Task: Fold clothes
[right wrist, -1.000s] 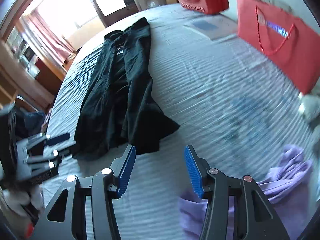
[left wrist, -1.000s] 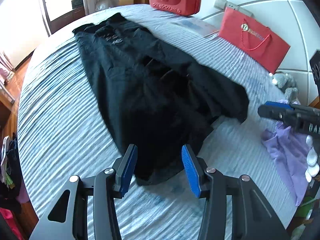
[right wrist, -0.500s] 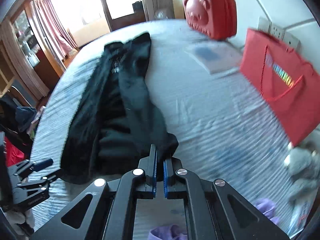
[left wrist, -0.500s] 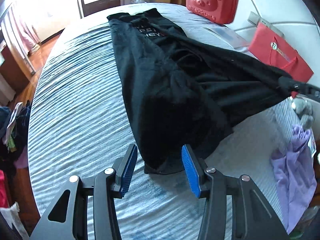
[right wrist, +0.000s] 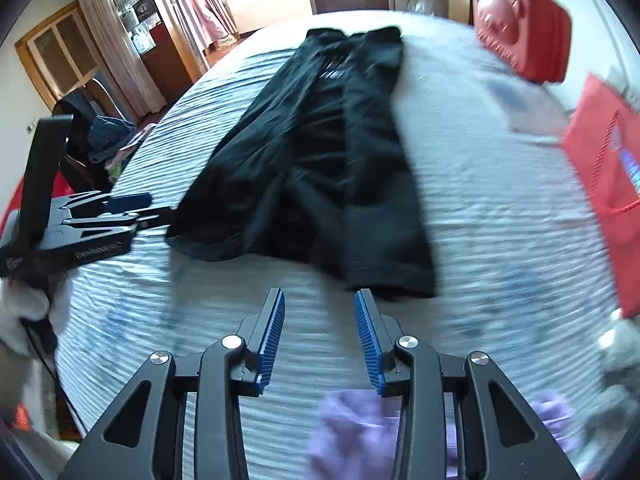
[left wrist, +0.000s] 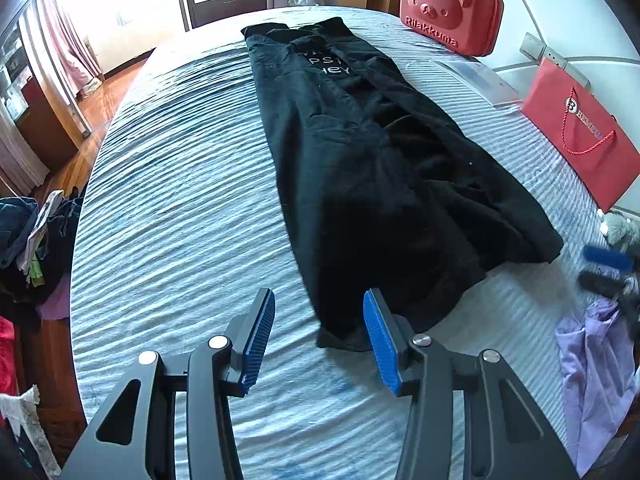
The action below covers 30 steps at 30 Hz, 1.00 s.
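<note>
A long black garment (left wrist: 372, 168) with white lettering near its far end lies lengthwise on the striped bed, partly folded along its length. It also shows in the right wrist view (right wrist: 320, 160). My left gripper (left wrist: 318, 338) is open and empty, just above the garment's near left corner. My right gripper (right wrist: 319, 332) is open and empty, a little short of the garment's near right corner. The right gripper shows blurred in the left wrist view (left wrist: 608, 268), and the left gripper shows in the right wrist view (right wrist: 132, 208).
A red bear-face case (left wrist: 450, 14) and a red paper bag (left wrist: 580, 136) stand along the bed's right side by the wall. A lilac garment (left wrist: 592, 376) lies near the right edge with a grey plush toy (left wrist: 620, 228). Clothes are piled at the left (left wrist: 36, 240).
My right gripper was shut on the garment's near right corner, holding it up; now it is open and drawn back, and the corner lies flat on the bed. My left gripper stayed open.
</note>
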Each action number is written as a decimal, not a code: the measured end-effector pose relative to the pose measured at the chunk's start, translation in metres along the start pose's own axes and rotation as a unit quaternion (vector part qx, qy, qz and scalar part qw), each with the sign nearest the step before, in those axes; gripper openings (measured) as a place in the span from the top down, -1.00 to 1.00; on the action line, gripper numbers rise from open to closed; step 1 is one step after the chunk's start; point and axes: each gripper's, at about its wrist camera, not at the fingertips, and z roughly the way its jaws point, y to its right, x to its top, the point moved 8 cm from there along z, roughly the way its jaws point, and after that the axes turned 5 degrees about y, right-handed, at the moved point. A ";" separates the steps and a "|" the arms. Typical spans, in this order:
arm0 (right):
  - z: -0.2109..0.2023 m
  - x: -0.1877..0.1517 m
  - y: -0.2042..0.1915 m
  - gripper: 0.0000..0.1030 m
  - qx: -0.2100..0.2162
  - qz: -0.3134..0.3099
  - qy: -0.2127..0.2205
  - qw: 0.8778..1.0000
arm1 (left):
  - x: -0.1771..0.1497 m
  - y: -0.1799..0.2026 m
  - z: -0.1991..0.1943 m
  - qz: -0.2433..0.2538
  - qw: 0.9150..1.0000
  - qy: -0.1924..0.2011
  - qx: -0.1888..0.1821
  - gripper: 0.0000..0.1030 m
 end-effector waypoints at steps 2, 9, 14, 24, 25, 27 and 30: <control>-0.002 0.001 0.023 -0.20 -0.028 -0.023 0.002 0.999 | -0.002 -0.005 0.004 -0.001 1.000 -0.002 0.000 0.08; 0.025 0.002 0.036 -0.20 -0.014 -0.063 -0.022 0.998 | -0.002 -0.015 0.014 -0.001 1.000 -0.006 -0.009 0.08; 0.042 -0.002 0.020 -0.20 -0.003 -0.120 -0.037 0.992 | 0.007 -0.008 0.006 -0.018 0.998 0.010 -0.060 0.07; 0.068 -0.005 0.020 -0.20 -0.021 -0.133 -0.038 0.990 | 0.014 0.007 0.012 0.002 0.998 -0.003 -0.062 -0.12; 0.070 -0.005 0.019 -0.19 -0.022 -0.136 -0.035 0.990 | 0.014 0.009 0.011 0.005 0.998 -0.003 -0.062 -0.12; 0.072 -0.002 0.019 0.12 -0.015 -0.121 -0.024 0.992 | 0.016 0.014 0.011 0.013 0.998 -0.004 -0.061 0.33; 0.068 0.007 0.024 0.76 -0.020 -0.095 -0.016 0.995 | 0.018 0.020 0.010 0.024 0.998 -0.005 -0.061 0.87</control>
